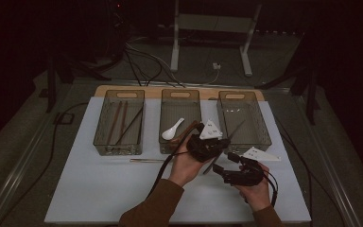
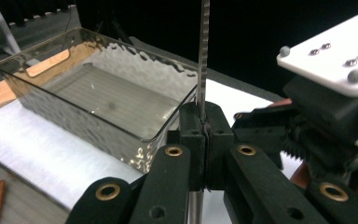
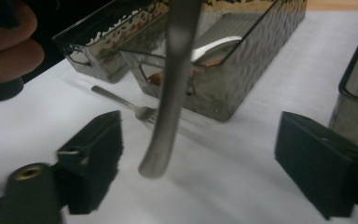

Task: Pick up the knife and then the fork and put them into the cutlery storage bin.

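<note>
Black jaws of the right gripper [image 3: 200, 163] stood wide apart around the knife's [image 3: 170, 88] handle end, touching nothing. If they closed off-centre, the knife could twist out of the left gripper [image 2: 204, 135] (clamped tight on its blade) beside the empty bin [image 2: 98, 93].

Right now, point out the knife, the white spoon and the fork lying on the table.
knife [image 2: 204, 46], left gripper view, serrated blade.
white spoon [image 1: 170, 132], high view, bowl.
fork [image 3: 142, 112], right gripper view, neck by the tines.
</note>
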Demonstrator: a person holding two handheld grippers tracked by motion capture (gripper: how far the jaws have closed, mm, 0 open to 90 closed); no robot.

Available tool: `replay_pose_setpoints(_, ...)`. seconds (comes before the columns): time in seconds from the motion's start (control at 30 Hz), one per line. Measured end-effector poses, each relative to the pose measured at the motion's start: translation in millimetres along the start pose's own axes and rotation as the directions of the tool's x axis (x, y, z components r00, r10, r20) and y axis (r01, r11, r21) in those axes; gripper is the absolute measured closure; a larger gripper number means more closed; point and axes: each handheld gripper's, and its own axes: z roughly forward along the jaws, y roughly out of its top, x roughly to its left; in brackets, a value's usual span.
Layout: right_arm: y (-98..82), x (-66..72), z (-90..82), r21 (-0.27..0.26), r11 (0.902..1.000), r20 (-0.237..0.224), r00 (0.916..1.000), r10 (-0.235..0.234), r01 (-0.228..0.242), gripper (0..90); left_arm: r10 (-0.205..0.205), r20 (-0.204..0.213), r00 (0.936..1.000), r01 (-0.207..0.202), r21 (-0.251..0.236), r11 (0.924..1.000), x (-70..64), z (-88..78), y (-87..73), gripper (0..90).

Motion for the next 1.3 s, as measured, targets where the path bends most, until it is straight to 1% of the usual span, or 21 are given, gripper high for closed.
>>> replay_pose_setpoints(0.1, 1.6, 2.0, 1.7, -0.012, 0.9999, 0.000, 1.0000, 0.000, 0.000, 28.9, -0.007, -0.003, 1.0000, 0.007, -0.008, 0.9999, -2.0, 1.6, 1.9, 90.0)
replay_pose_setpoints(0.17, 2.3, 2.7, 3.1, -0.017, 0.9998, -0.004, 1.0000, 0.006, -0.006, 36.3, -0.017, 0.009, 0.9998, 0.017, -0.010, 0.9998, -2.0, 2.2, 2.4, 90.0)
replay_pose_setpoints(0.2, 2.2, 3.2, 3.9, -0.017, 0.9999, -0.005, 1.0000, 0.001, -0.001, 41.0, -0.020, 0.007, 0.9998, 0.020, -0.014, 0.9997, -2.3, 2.2, 2.3, 90.0)
replay_pose_setpoints(0.23, 1.9, 3.7, 4.7, -0.012, 0.9999, -0.008, 1.0000, -0.004, 0.004, 43.7, -0.020, 0.004, 0.9998, 0.020, -0.013, 0.9997, -2.3, 2.3, 2.4, 90.0)
replay_pose_setpoints(0.27, 1.5, 4.0, 5.6, -0.007, 1.0000, -0.010, 0.9999, -0.003, 0.003, 45.0, -0.024, 0.005, 0.9997, 0.024, -0.015, 0.9996, -2.1, 2.4, 2.2, 90.0)
replay_pose_setpoints(0.33, 1.0, 4.4, 6.8, -0.001, 1.0000, -0.016, 0.9999, 0.002, -0.002, 50.9, -0.037, 0.011, 0.9993, 0.037, -0.021, 0.9991, -1.6, 2.8, 2.2, 90.0)
replay_pose_setpoints(0.37, 1.1, 4.4, 7.6, 0.000, 1.0000, -0.021, 0.9998, 0.007, -0.007, 51.1, -0.045, 0.011, 0.9989, 0.045, -0.027, 0.9986, -1.5, 2.9, 2.2, 90.0)
replay_pose_setpoints(0.4, 1.1, 4.3, 8.5, 0.000, 1.0000, -0.021, 0.9997, 0.008, -0.008, 53.5, -0.048, 0.018, 0.9987, 0.049, -0.030, 0.9984, -1.2, 3.0, 2.4, 90.0)
replay_pose_setpoints(0.43, 1.1, 4.2, 8.9, 0.001, 1.0000, -0.024, 0.9997, 0.008, -0.008, 59.1, -0.057, 0.026, 0.9980, 0.058, -0.035, 0.9977, -0.7, 2.9, 2.4, 90.0)
replay_pose_setpoints(0.5, 1.2, 4.4, 9.7, 0.001, 1.0000, -0.035, 0.9994, 0.007, -0.007, 62.8, -0.064, 0.030, 0.9975, 0.065, -0.040, 0.9971, 0.0, 2.9, 2.5, 90.0)
replay_pose_setpoints(0.6, 0.7, 4.3, 9.2, 0.003, 1.0000, -0.038, 0.9993, -0.001, 0.001, 73.5, -0.066, 0.026, 0.9975, 0.067, -0.037, 0.9971, 1.5, 3.0, 1.4, 90.0)
replay_pose_setpoints(0.7, 1.0, 3.0, 7.9, 0.006, 0.9999, -0.043, 0.9990, 0.009, -0.009, 76.0, -0.087, 0.041, 0.9953, 0.089, -0.042, 0.9951, 4.9, 2.5, -0.7, 90.0)
replay_pose_setpoints(0.8, 0.5, 0.8, 7.7, 0.015, 0.9994, -0.040, 0.9987, 0.033, -0.032, 77.4, -0.089, 0.050, 0.9948, 0.091, -0.040, 0.9951, 6.4, 2.6, -2.4, 90.0)
replay_pose_setpoints(0.83, 0.3, 0.6, 7.6, 0.021, 0.9992, -0.036, 0.9988, 0.034, -0.033, 77.5, -0.087, 0.056, 0.9946, 0.089, -0.037, 0.9953, 6.9, 2.9, -2.9, 90.0)
replay_pose_setpoints(0.9, 0.0, -0.2, 7.3, 0.031, 0.9987, -0.038, 0.9984, 0.041, -0.040, 77.8, -0.088, 0.051, 0.9948, 0.090, -0.036, 0.9953, 7.4, 3.1, -3.8, 89.5)
replay_pose_setpoints(1.0, -0.2, -0.5, 6.5, 0.038, 0.9984, -0.025, 0.9988, 0.043, -0.042, 78.1, -0.087, 0.041, 0.9954, 0.088, -0.035, 0.9955, 8.7, 3.2, -5.0, 87.0)
replay_pose_setpoints(1.07, -0.2, -0.7, 5.7, 0.042, 0.9983, -0.020, 0.9990, 0.040, -0.040, 78.3, -0.090, 0.051, 0.9946, 0.092, -0.029, 0.9954, 9.6, 3.6, -5.5, 79.8)
replay_pose_setpoints(1.13, 0.1, -1.1, 5.1, 0.041, 0.9983, -0.013, 0.9991, 0.041, -0.041, 78.4, -0.089, 0.049, 0.9948, 0.091, -0.024, 0.9956, 9.3, 4.2, -5.9, 72.8)
replay_pose_setpoints(1.2, 0.6, -1.7, 4.5, 0.043, 0.9981, -0.005, 0.9990, 0.045, -0.045, 78.5, -0.088, 0.044, 0.9951, 0.089, -0.021, 0.9958, 9.3, 4.6, -6.1, 64.0)
replay_pose_setpoints(1.3, 0.8, -2.2, 3.5, 0.040, 0.9982, 0.008, 0.9990, 0.045, -0.045, 78.8, -0.088, 0.041, 0.9953, 0.089, -0.018, 0.9959, 9.5, 5.8, -6.7, 54.5)
